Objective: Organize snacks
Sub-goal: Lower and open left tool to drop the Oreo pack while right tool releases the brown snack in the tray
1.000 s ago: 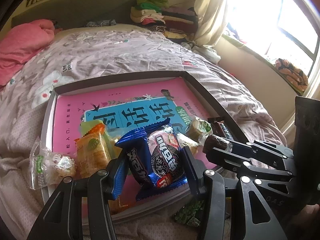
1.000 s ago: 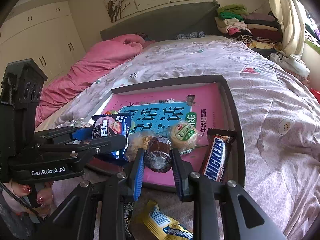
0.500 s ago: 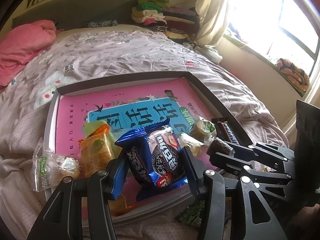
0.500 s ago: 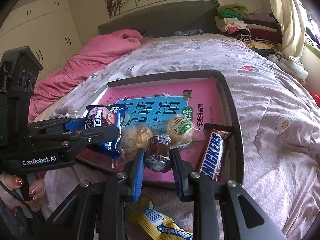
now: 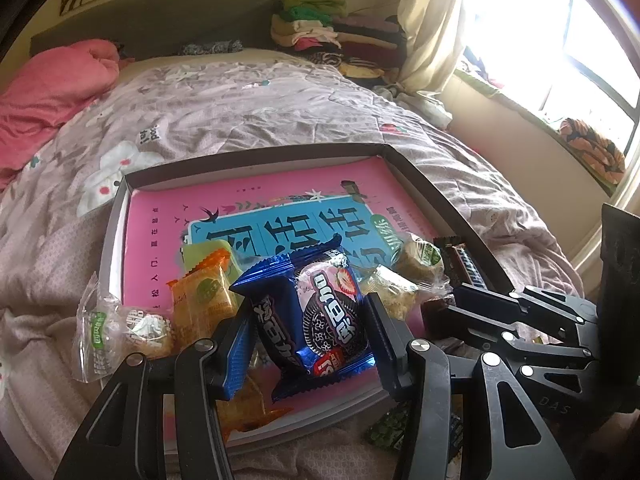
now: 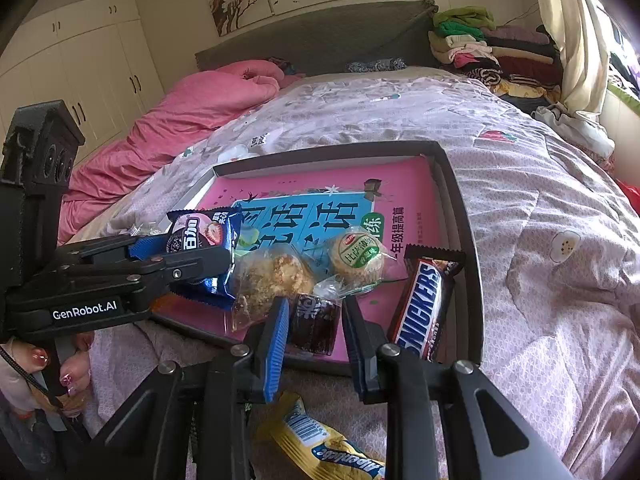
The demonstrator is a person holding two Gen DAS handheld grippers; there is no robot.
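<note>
My left gripper [image 5: 308,336] is shut on a blue Oreo-style cookie packet [image 5: 316,312] and holds it over the near edge of a dark shallow tray [image 5: 256,156] lined with a pink book. The packet also shows in the right wrist view [image 6: 204,248]. My right gripper [image 6: 314,332] has its jaws around a small dark brown wrapped cake [image 6: 314,322] that sits low at the tray's near edge. In the tray lie a Snickers bar [image 6: 424,308], a round green-label pastry [image 6: 358,256], a crumbly cake [image 6: 272,276] and orange packets [image 5: 204,300].
The tray lies on a bed with a lilac floral quilt [image 6: 540,200]. A clear-wrapped snack [image 5: 120,328] lies at the tray's left edge. A yellow Alpenliebe packet [image 6: 320,444] and a green packet [image 5: 388,428] lie on the quilt in front. A pink duvet [image 6: 192,112] is at the far left.
The right gripper has lowered the dark cake toward the tray's near edge. The left gripper, still holding the blue packet, has shifted slightly over the tray.
</note>
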